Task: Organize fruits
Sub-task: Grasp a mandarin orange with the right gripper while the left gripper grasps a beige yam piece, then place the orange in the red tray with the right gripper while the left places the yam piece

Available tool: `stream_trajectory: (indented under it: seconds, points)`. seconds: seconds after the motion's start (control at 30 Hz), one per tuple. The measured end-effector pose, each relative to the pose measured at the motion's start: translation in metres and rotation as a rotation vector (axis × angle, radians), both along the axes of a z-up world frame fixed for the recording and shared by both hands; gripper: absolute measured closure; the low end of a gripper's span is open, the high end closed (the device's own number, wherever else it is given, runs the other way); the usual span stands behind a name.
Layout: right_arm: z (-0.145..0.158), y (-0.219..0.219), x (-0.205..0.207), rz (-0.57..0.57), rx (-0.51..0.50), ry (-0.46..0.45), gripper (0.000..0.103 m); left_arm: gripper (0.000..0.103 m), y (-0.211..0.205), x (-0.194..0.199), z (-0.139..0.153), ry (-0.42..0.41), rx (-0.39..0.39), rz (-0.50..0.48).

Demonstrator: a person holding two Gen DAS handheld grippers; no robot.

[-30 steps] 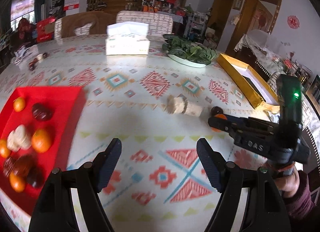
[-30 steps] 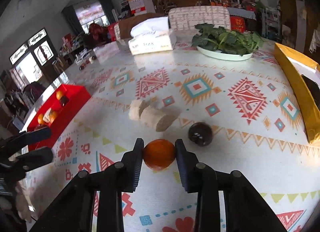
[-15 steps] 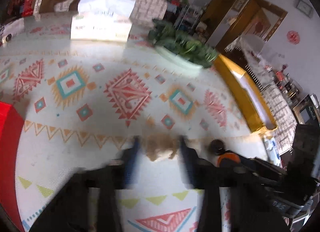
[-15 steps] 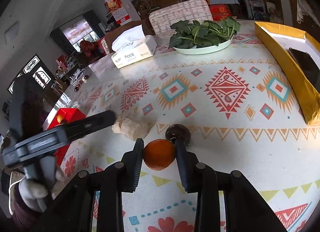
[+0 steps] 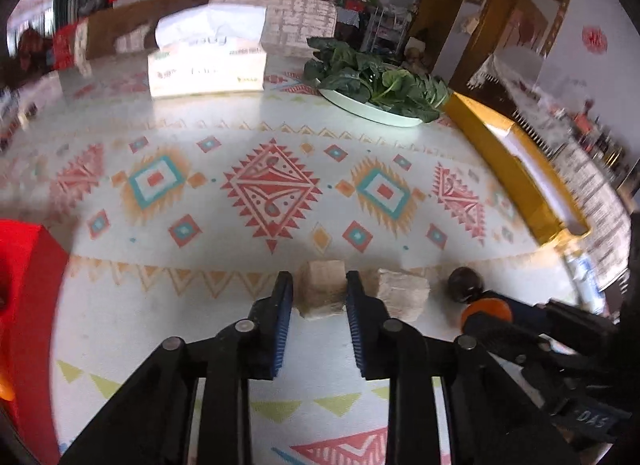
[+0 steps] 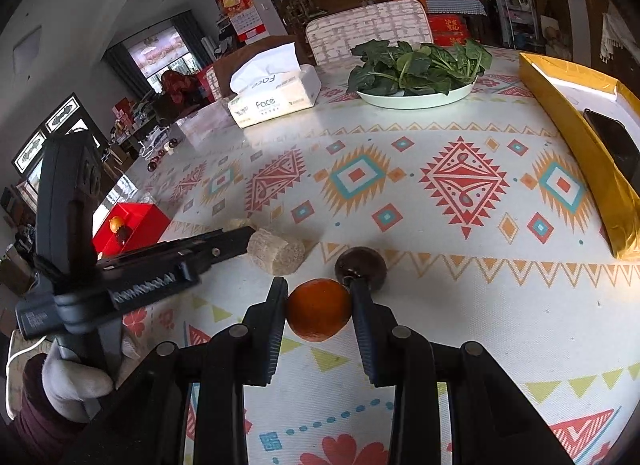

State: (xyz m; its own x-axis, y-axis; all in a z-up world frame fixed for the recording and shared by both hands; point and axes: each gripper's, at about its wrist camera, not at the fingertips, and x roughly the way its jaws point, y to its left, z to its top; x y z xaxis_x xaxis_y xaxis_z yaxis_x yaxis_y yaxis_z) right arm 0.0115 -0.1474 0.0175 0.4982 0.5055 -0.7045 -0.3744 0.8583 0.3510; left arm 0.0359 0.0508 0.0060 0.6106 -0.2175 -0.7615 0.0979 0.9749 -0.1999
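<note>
**Left gripper moves off the tray and clamps a pale chunk**

The left gripper (image 5: 319,297), a second ago wide open beside the red rectangular tray (image 5: 28,305), has swung across the patterned tablecloth and closed on the nearer pale beige, fibrous cut chunk (image 5: 322,291). The tray has slipped to the frame's left edge.

Daylight from the window (image 6: 160,55) lights the room brightly, with white glare on the desk (image 5: 224,113) near the tissue box (image 5: 208,65). The left view is smeared toward its edges; the right is sharp. Both bend strongly and darken at the corners.
</note>
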Motion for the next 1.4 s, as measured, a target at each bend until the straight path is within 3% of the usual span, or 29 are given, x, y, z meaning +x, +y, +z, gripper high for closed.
stream_trajectory:
  seconds: [0.17,0.43,0.5,0.73,0.83,0.9,1.1,1.4]
  points:
    - [0.0,0.001,0.0,0.004,-0.008,-0.004,0.068,0.084,0.008,-0.017,0.018,-0.065,0.013,0.024]
    - [0.0,0.007,-0.002,0.016,-0.031,-0.022,0.068,0.084,0.045,-0.069,0.047,-0.134,-0.05,0.113]
    - [-0.001,0.008,-0.003,0.013,-0.037,-0.027,0.068,0.084,0.062,-0.087,0.049,-0.148,-0.083,0.161]
    - [0.003,0.004,-0.007,-0.026,-0.048,-0.046,0.068,0.084,0.13,-0.139,0.058,-0.187,-0.091,0.315]
    - [0.013,0.002,-0.012,-0.027,0.023,0.01,0.068,0.084,0.163,-0.161,0.06,-0.203,-0.101,0.375]
    - [0.029,0.008,-0.022,-0.01,0.052,-0.008,0.068,0.084,0.183,-0.173,0.061,-0.216,-0.094,0.414]
    - [0.071,0.067,-0.048,0.105,0.024,-0.088,0.068,0.084,0.231,-0.202,0.058,-0.236,-0.082,0.513]
    - [0.063,0.192,-0.07,0.311,-0.059,-0.083,0.068,0.084,0.287,-0.208,0.052,-0.189,-0.078,0.558]
